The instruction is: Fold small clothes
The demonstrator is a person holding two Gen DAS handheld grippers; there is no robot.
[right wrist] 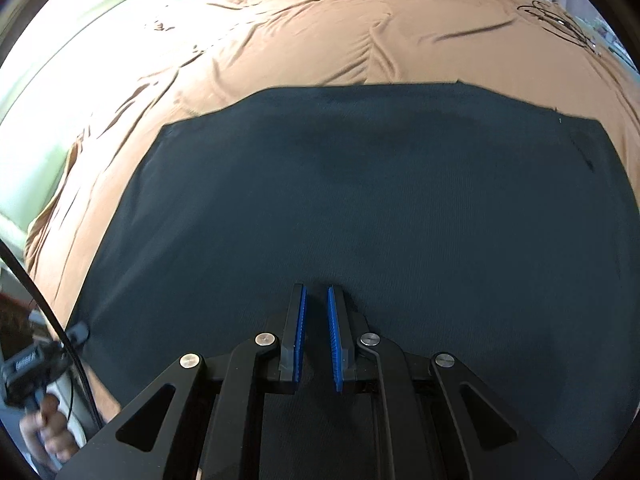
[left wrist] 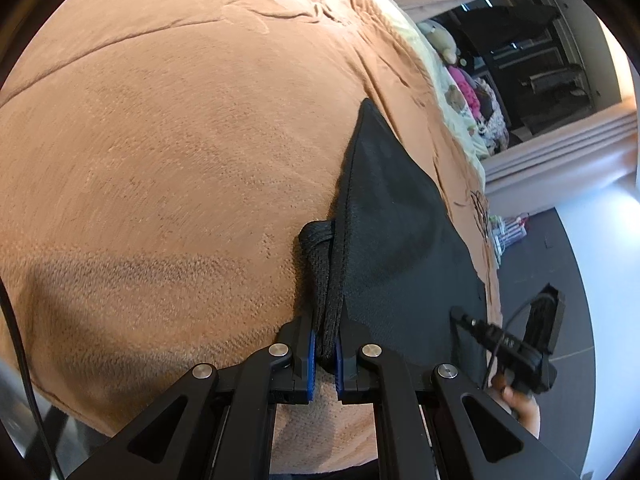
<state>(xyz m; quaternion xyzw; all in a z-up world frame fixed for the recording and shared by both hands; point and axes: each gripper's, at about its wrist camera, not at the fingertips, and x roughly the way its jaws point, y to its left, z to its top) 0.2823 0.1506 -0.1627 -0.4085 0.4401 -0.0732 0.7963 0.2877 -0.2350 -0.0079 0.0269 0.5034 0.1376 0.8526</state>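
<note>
A black garment lies spread across the tan bedspread. In the left wrist view the garment runs as a dark wedge to a far corner. My left gripper is shut on its bunched, ribbed edge; in the right wrist view this gripper sits at the cloth's near left corner. My right gripper rests tips-down on the cloth, with the blue pads a narrow slit apart and a small pucker of cloth at the tips. It shows in the left wrist view as the right gripper by the near right edge.
The tan bedspread is creased toward the far side. A black squiggle lies on it at the far right. A pale green headboard borders the left. Soft toys and dark floor lie beyond the bed's right edge. A hand grips the left tool.
</note>
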